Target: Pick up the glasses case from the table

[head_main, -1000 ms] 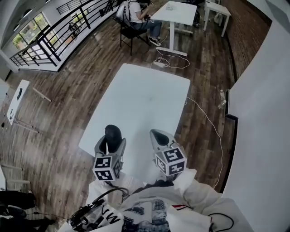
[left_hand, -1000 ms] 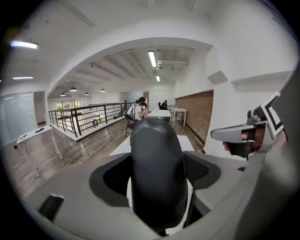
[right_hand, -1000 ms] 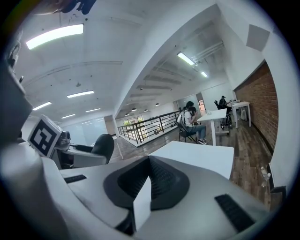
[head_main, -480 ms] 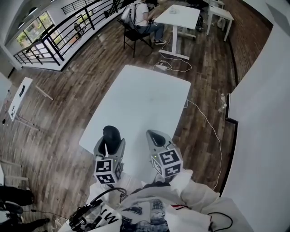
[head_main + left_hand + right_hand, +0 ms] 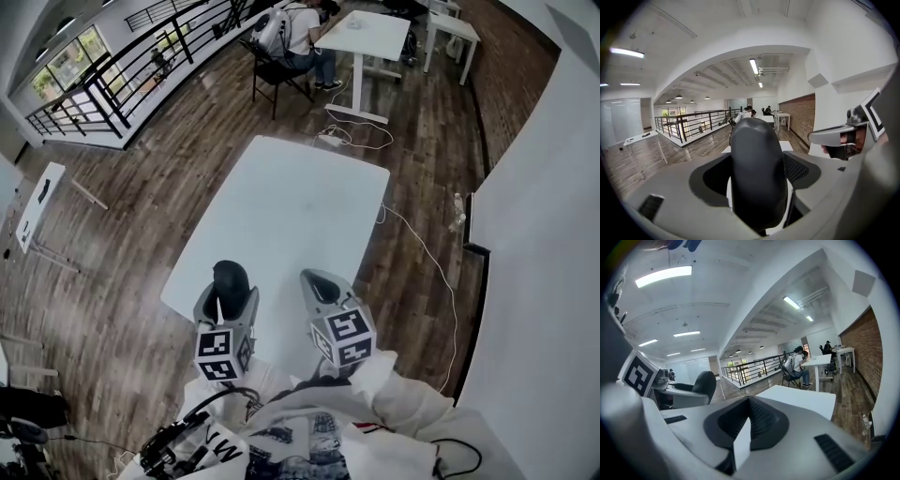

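A black, rounded glasses case [image 5: 232,278] stands upright between the jaws of my left gripper [image 5: 228,292], which is shut on it and holds it just above the near left corner of the white table [image 5: 291,202]. In the left gripper view the case [image 5: 757,173] fills the gap between the jaws. My right gripper [image 5: 317,284] hovers beside it over the near table edge, its jaws closed together with nothing in them [image 5: 749,422]. From the right gripper view the case [image 5: 705,384] shows at the left.
The white table top [image 5: 801,399] stretches away bare ahead. A person sits on a chair [image 5: 281,47] at another white desk [image 5: 370,33] farther off. A cable [image 5: 427,253] trails over the wooden floor at the right. A black railing [image 5: 112,84] runs along the left.
My left gripper has lifted slightly with the case still in it. The right gripper has barely moved.
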`<state>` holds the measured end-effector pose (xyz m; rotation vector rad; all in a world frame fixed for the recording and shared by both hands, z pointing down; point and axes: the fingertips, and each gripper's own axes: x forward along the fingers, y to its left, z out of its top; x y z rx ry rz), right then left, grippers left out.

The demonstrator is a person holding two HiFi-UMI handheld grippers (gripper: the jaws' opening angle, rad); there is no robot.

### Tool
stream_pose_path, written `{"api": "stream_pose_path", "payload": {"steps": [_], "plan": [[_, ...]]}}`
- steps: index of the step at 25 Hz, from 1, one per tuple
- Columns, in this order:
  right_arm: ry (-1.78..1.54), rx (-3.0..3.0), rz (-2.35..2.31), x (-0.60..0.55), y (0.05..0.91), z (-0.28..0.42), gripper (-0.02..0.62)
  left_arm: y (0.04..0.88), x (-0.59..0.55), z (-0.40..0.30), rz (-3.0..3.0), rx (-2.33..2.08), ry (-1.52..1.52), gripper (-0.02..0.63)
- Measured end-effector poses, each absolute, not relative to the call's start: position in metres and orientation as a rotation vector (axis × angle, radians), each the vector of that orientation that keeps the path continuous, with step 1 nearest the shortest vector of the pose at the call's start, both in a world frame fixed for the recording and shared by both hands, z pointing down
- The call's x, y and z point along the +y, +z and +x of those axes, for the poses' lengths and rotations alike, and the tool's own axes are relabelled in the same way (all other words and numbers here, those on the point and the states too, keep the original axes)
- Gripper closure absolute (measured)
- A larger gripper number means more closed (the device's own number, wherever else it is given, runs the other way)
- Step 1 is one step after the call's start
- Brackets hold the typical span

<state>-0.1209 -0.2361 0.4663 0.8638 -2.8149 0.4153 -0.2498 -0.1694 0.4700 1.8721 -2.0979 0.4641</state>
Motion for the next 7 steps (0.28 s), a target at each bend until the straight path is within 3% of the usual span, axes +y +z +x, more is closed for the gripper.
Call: {"api": "stream_pose_path", "payload": {"steps": [7], "plan": [[0.428,-2.817,0.867,-0.2399,0.4674,-0.1203,0.604,0.4684,-0.1721,-0.2495,1.875,-2.121,0.478,0.238]]}}
